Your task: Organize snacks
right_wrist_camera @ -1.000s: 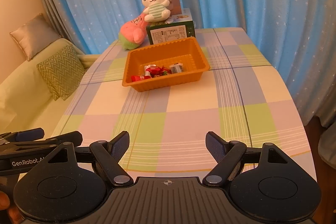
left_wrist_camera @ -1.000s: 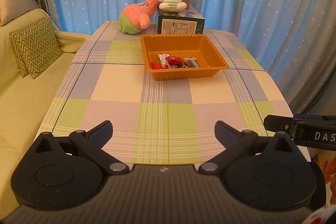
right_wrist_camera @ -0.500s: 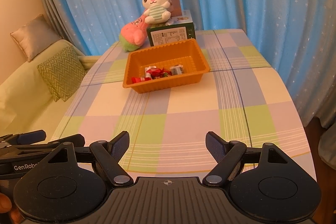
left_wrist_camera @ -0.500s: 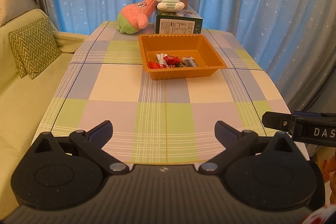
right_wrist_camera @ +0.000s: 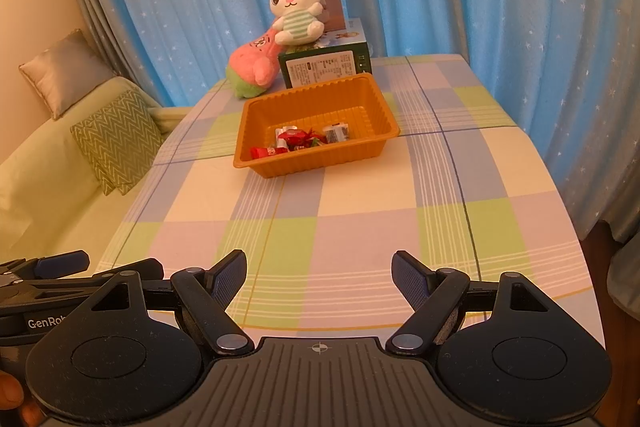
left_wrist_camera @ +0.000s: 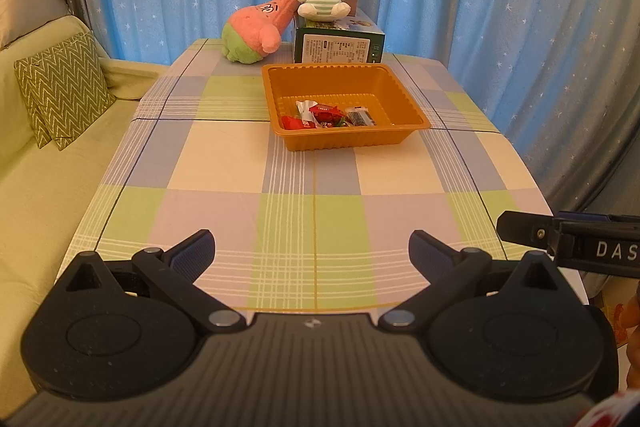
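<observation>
Left wrist view first: honestly nothing much has changed over the last second, the left gripper hangs over the near edge of the checked table with its jaws spread wide and nothing between them, same as before. The snacks are all sitting in the orange tray toward the far end, well apart from both tools, and the cloth around it looks bare of wrappers. Right wrist view: the right gripper is likewise spread and empty, parked just beside the other one. With both idle and everything in the tray, I'd guess the sorting is basically done.
</observation>
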Motion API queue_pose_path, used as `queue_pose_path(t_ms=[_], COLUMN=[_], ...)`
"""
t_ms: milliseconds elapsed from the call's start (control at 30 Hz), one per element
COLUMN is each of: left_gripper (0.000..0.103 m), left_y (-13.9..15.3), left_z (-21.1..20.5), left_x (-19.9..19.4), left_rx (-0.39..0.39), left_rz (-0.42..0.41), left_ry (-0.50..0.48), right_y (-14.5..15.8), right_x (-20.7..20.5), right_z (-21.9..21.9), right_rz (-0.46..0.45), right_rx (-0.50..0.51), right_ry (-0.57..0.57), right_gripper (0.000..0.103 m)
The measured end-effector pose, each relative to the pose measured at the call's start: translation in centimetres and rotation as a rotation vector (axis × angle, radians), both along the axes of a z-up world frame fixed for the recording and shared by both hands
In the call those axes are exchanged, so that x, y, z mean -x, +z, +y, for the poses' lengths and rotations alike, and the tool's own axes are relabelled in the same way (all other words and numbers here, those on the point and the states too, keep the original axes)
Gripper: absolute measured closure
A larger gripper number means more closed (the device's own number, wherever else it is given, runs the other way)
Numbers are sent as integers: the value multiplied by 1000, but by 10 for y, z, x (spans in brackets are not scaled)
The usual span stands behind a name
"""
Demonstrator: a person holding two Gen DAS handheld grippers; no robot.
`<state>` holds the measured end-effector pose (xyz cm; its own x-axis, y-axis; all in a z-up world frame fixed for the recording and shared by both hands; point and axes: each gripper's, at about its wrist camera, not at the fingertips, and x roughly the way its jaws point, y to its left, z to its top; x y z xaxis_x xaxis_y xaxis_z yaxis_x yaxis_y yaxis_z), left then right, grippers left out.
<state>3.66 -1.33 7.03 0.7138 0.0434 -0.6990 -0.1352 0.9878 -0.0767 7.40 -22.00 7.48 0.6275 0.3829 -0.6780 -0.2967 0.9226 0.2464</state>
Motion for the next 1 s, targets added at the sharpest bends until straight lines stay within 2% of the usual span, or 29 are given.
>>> queue_pose_path(t_ms=[1000], left_gripper=[0], left_y=[-3], left_z=[-3], left_x=[2], left_rx=[9], left_rz=[3], left_ry=[-1], right_y=[-1], right_x=[-1], right_z=[0], right_rz=[1], right_rx=[-1], right_ry=[1], right_gripper=[24])
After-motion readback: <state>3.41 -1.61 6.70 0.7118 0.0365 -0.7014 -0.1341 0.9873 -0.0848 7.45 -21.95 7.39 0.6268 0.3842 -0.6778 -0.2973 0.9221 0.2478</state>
